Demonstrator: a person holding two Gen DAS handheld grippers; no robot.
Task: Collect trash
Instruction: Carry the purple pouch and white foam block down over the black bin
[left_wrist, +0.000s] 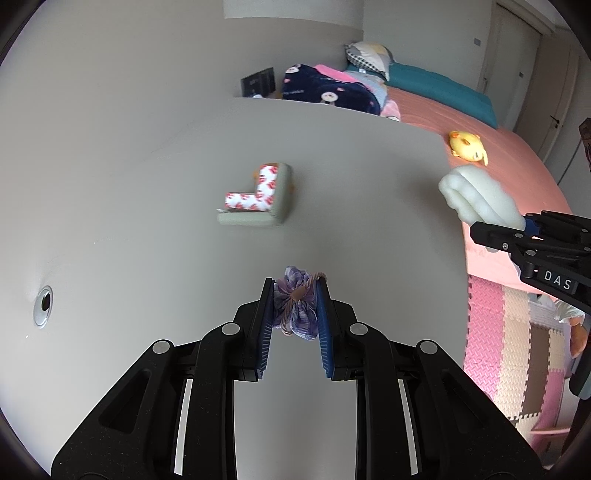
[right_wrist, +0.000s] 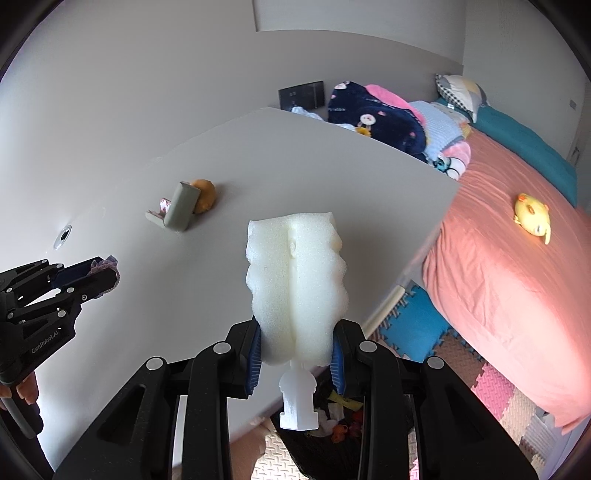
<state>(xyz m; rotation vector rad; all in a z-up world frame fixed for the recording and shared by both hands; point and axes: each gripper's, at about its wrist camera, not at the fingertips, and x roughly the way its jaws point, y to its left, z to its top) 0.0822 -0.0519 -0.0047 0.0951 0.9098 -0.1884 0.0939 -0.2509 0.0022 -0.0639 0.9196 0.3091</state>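
Grey worktop (left_wrist: 147, 166) beside pink bed (right_wrist: 498, 258): left tongs (left_wrist: 295, 306) clamp purple scrunched wrapper (left_wrist: 297, 308); right tongs (right_wrist: 297, 350) clamp white foam piece (right_wrist: 295, 280).

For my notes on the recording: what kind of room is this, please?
Most likely a bedroom, perhaps a child's: a bed with a pink sheet and pillows, a yellow plush toy on it, and foam puzzle mats on the floor beside the white table.

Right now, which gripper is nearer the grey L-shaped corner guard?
Left. The left gripper sits just short of the corner guard; the right gripper hangs off the table edge.
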